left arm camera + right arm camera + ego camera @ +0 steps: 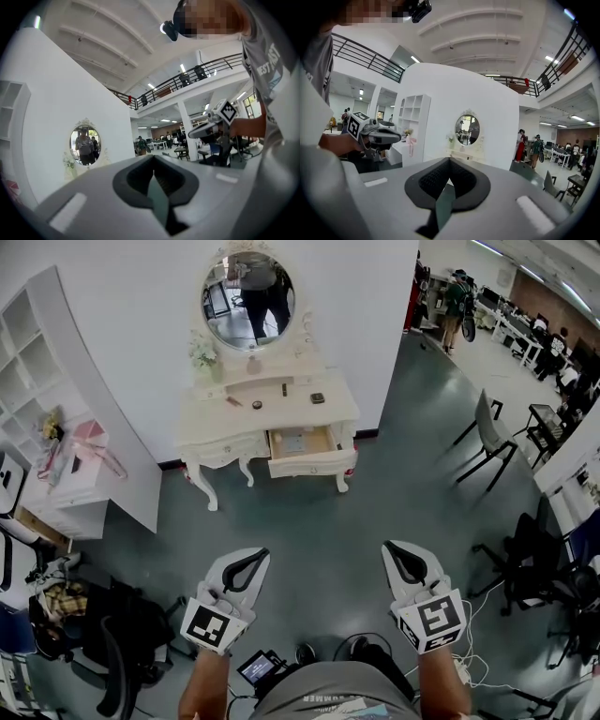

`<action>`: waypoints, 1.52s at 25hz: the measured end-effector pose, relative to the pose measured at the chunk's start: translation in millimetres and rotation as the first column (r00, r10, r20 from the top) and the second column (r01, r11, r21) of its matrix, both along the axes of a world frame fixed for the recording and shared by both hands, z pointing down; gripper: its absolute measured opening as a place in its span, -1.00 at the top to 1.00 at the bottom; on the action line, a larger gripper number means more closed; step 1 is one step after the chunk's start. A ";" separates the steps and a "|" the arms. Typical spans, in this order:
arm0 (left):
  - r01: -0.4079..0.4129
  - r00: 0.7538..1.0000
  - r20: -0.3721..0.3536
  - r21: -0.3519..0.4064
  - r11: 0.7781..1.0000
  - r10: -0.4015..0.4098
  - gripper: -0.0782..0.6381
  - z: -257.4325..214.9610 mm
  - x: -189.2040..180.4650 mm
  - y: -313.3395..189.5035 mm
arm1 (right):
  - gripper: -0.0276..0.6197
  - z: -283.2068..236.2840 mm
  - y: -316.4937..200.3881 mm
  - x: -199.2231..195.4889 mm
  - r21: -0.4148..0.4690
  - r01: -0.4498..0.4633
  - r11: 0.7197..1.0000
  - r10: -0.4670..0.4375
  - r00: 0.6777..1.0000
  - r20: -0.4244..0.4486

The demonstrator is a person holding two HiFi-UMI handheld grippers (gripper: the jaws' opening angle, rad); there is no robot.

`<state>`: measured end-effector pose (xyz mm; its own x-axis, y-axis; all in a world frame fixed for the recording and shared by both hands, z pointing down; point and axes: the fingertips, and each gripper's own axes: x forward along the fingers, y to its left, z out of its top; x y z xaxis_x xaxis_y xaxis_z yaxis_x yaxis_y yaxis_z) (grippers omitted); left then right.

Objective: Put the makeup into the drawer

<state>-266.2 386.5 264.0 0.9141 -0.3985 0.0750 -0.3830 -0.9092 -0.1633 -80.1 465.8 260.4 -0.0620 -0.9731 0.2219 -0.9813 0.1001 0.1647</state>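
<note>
A white vanity table (281, 416) stands against the far wall under an oval mirror (248, 301). Its right drawer (311, 464) is pulled open. Small makeup items lie on the tabletop: a dark compact (318, 398), a round pot (257, 405) and a slim stick (284, 388). My left gripper (262, 552) and right gripper (388, 547) are held low over the grey floor, well short of the table. Both are shut with nothing between the jaws. The left gripper view shows the left gripper (153, 159) and the mirror (85, 145). The right gripper (449, 160) faces the mirror (468, 130).
A white shelf unit (37, 343) and a low white desk with pink things (86, 442) stand at the left. Grey chairs (492, 439) and a black office chair (536, 563) are at the right. Cables and a small device (260, 667) lie by my feet.
</note>
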 end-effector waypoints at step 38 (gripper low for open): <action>0.158 0.984 0.083 -0.011 0.987 -0.157 0.77 14.8 238.8 -179.2 | 0.91 30.2 -219.2 228.0 -0.008 0.217 0.976 -0.216 0.972 0.088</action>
